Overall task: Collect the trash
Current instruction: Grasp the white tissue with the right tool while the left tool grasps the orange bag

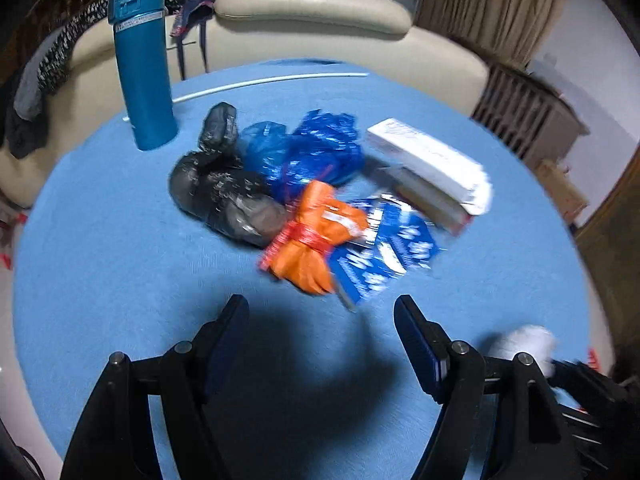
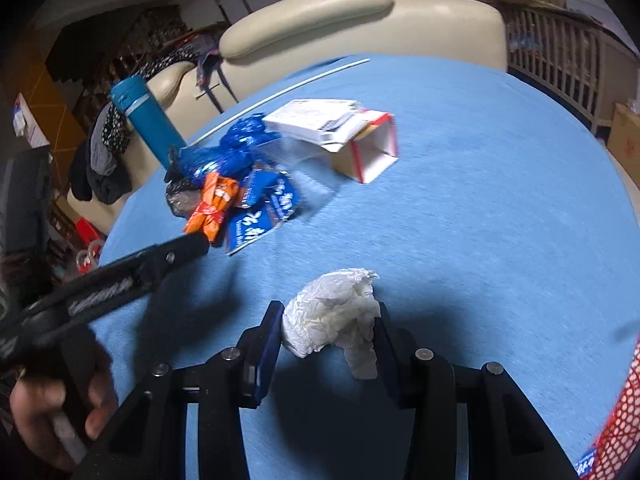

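Right gripper (image 2: 328, 330) is clamped on the crumpled tissue (image 2: 334, 312) just above the blue table (image 2: 480, 220); left gripper (image 1: 320, 332) hangs spread and empty. Tissue looks light, soft and crushable, so its bunched middle suits the 2 pads.

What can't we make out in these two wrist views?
- Blue printed packet: lettering smeared by motion blur, both views.
- Red mesh: cut off by the right wrist view's edge; what it belongs to is unclear.
- Black bag: opaque, contents hidden.
- White tissue between the right gripper pads: far side hidden; in the left wrist view only a blurred white patch.
- Open carton: inside not readable.
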